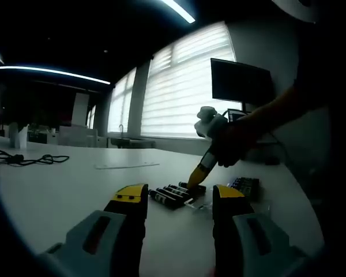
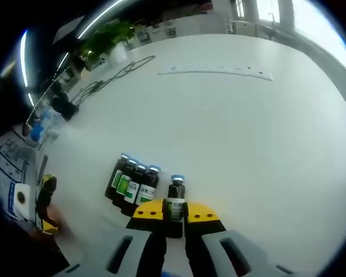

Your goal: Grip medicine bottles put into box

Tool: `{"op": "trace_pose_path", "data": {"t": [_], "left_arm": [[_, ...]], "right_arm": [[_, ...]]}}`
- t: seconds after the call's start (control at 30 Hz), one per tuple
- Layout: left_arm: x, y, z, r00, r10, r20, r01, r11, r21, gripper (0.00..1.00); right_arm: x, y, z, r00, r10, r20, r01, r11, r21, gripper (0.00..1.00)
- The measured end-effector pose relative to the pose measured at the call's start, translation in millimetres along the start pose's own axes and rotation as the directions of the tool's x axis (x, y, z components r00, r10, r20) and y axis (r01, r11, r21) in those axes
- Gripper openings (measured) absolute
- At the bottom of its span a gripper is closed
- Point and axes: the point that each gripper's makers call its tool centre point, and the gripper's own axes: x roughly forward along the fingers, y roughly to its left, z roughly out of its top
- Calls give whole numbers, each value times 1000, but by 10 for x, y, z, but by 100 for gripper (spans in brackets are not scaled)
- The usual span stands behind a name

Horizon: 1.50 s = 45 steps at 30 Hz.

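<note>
The place looked like an office or lab room. A long white worktop (image 1: 57, 190) ran toward tall windows with pale horizontal blinds (image 1: 184, 86), and strip lights (image 1: 52, 72) crossed a dark ceiling. A dark monitor (image 1: 240, 83) stood near the windows, loose cables (image 1: 29, 158) lay on the worktop, and a leafy plant (image 2: 106, 37) stood beyond its far edge.

1. Table (image 2: 236, 127): smooth, matt white top.
2. Medicine bottles (image 2: 132, 186): dark glossy glass or plastic, green-and-white paper labels, bluish caps.
3. Held bottle (image 2: 175, 203): same dark glossy body, pale label.
4. Right gripper (image 2: 175, 216): yellow tips, matt grey plastic housing.
5. Left gripper (image 1: 179, 199): likewise yellow and grey.
6. Cable (image 1: 23, 158): black, matt.
</note>
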Motion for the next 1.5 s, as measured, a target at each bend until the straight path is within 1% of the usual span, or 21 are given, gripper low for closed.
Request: {"op": "trace_pose_path", "data": {"t": [0.23, 0.3, 0.43, 0.53, 0.67, 0.77, 0.87, 0.9, 1.0, 1.03, 1.07, 1.1, 1.13, 1.17, 1.2, 1.23, 1.27, 1.33, 1.37, 1.43, 1.5], "left_arm": [[4, 2, -13, 1000, 2, -6, -2, 1000, 1, 37], [5, 4, -15, 1000, 2, -7, -2, 1000, 0, 37], [14, 3, -28, 1000, 3, -14, -3, 1000, 3, 37], [27, -14, -37, 1000, 1, -21, 0, 1000, 10, 37], [32, -14, -35, 1000, 4, -23, -4, 1000, 11, 37], [32, 2, -20, 1000, 12, -17, -12, 1000, 1, 37], [33, 10, -6, 1000, 18, -12, -18, 1000, -9, 37], [34, 11, -5, 1000, 19, -12, -19, 1000, -11, 37], [42, 1, -6, 1000, 15, -14, -16, 1000, -13, 37], [46, -5, -9, 1000, 14, -15, -14, 1000, -12, 37], [46, -6, -14, 1000, 12, -17, -12, 1000, -10, 37], [48, -10, -18, 1000, 11, -20, -11, 1000, -9, 37], [47, -10, -23, 1000, 10, -21, -10, 1000, -7, 37], [47, -12, -25, 1000, 8, -23, -8, 1000, -7, 37], [48, -13, -27, 1000, 8, -23, -8, 1000, -7, 37], [50, -14, -28, 1000, 7, -24, -7, 1000, -8, 37], [49, -11, -31, 1000, 6, -25, -7, 1000, -8, 37], [48, -11, -32, 1000, 5, -24, -5, 1000, -9, 37], [47, -9, -32, 1000, 5, -24, -5, 1000, -8, 37], [44, -3, -34, 1000, 7, -24, -7, 1000, -7, 37], [42, 4, -35, 1000, 9, -24, -9, 1000, -6, 37]], "right_arm": [[-19, -22, -2, 1000, -1, 21, 0, 1000, 21, 7], [-53, -18, 15, 998, 13, 56, -15, 999, 47, 7], [-164, -9, 56, 992, 29, 126, -38, 997, 68, 7], [-244, 18, 86, 982, 52, 183, -72, 992, 102, 7], [-282, -4, 73, 973, 62, 224, -90, 989, 121, 7], [-279, 29, 46, 964, 73, 256, -111, 985, 135, 7], [-300, 53, 73, 946, 82, 313, -140, 976, 165, 7], [-323, 53, 100, 936, 83, 341, -151, 972, 180, 7], [-377, 66, 99, 925, 82, 372, -154, 974, 168, 7], [-404, 82, 103, 918, 80, 389, -153, 975, 159, 7], [-443, 96, 131, 904, 84, 420, -156, 978, 140, 7], [-473, 107, 109, 900, 84, 427, -154, 979, 132, 7], [-494, 115, 86, 901, 84, 426, -150, 981, 124, 7], [-526, 126, 110, 887, 95, 451, -147, 986, 81, 7], [-549, 136, 83, 885, 95, 455, -143, 987, 72, 7], [-565, 133, 61, 887, 93, 452, -133, 989, 59, 7], [-600, 159, 73, 875, 105, 473, -127, 992, 14, 7], [-640, 205, 44, 869, 117, 481, -128, 992, -10, 7], [-663, 241, 47, 860, 136, 491, -127, 991, -51, 7], [-715, 274, 33, 852, 141, 505, -133, 990, -51, 7], [-783, 323, 57, 836, 162, 525, -149, 987, -67, 7]]}}
